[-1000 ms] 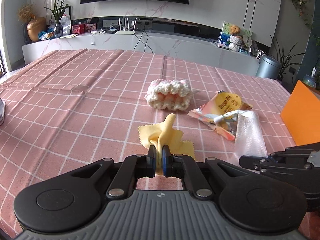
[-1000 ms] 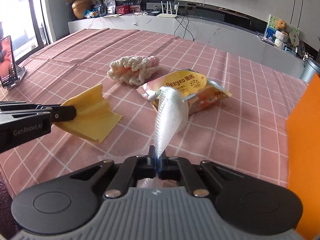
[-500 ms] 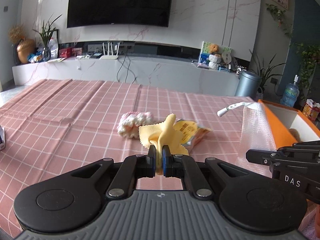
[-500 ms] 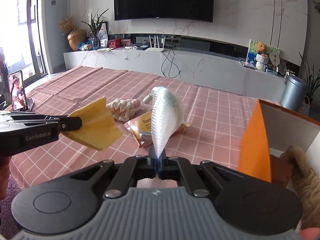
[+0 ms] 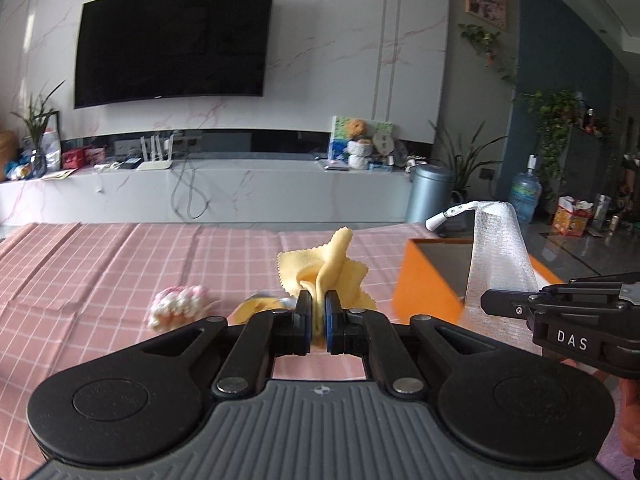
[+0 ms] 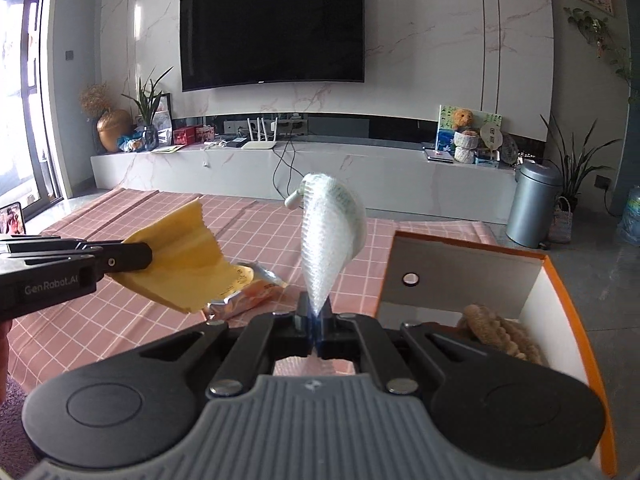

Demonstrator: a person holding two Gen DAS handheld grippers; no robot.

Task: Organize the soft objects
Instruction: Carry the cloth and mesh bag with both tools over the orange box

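Carrying both items toward box (image 6: 560,276): left gripper (image 5: 316,316) pinching yellow cloth (image 5: 324,268), right gripper (image 6: 314,320) pinching mesh sleeve (image 6: 328,228), both clear of tabletop (image 5: 100,264). Box at right, plush already inside. Next: swing over opening, release. Knit piece (image 5: 178,304), snack pack (image 6: 248,292) left.

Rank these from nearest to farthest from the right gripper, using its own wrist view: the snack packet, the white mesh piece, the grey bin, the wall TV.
1. White mesh piece: pinched in the right gripper, standing up from it.
2. Snack packet: on the pink cloth, ahead and left.
3. Grey bin: on the floor, beyond the table, right.
4. Wall TV: on the back wall, farthest.
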